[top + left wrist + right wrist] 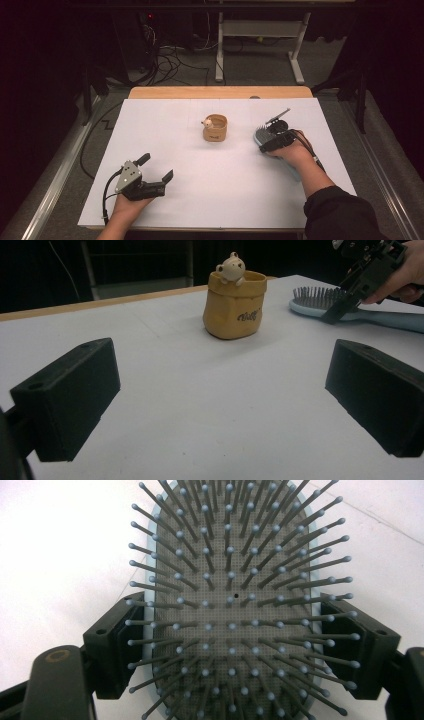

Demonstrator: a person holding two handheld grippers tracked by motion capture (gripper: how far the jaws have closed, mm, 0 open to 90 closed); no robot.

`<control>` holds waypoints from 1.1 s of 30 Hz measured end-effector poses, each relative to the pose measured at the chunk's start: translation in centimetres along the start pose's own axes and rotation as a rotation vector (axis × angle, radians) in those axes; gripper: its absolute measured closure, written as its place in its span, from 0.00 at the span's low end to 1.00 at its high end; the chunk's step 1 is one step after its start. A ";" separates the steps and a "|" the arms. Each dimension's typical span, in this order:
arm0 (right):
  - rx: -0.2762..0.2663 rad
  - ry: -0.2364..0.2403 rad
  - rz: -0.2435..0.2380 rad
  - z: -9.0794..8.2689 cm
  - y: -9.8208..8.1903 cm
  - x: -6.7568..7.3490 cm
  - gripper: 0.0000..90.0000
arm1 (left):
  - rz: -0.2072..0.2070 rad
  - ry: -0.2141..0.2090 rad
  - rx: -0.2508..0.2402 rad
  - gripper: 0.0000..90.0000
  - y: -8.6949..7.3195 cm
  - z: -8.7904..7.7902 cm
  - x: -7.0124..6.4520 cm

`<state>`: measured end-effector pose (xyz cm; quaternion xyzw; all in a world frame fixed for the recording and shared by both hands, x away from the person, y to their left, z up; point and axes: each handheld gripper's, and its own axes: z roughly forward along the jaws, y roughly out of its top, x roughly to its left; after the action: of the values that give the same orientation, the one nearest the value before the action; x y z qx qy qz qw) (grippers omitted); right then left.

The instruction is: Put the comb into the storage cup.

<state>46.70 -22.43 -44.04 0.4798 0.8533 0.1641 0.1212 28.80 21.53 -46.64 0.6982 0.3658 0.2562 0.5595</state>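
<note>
- On the right half of the white table sheet (165, 150), a pale blue paddle hairbrush with grey ball-tipped bristles (263, 136) is lying bristles up, and the right gripper (276, 141) is straddling its head, one black jaw standing at each edge of the oval.
- From the right gripper view, the jaws are sitting against or just beside the brush's rim (150, 630); whether they are already pressing, I cannot tell. The rim is looking thin and curved, so a squeeze may be sliding off it or tipping the brush.
- Long handle trailing back under the person's right hand (295, 152) is putting weight off to one side; lifting by the head, I judge, could be letting the brush swing or twist.
- Near the brush, a tan sack-shaped pot with a small cream bear peeking over its rim (215, 128) is standing upright and apart from it; a swinging handle might be knocking it over.
- Well away at the near left, the left gripper (156, 172) is waiting with jaws spread wide and holding nothing.
</note>
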 end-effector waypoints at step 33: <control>-0.069 -0.004 -0.023 -3.6 -0.3 0.3 0.23 | -0.015 0.009 0.000 0.02 0.1 0.0 0.1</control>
<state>45.02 -22.87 -40.86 0.4658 0.8524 0.1912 0.1412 28.85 21.66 -46.58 0.6943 0.3735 0.2554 0.5597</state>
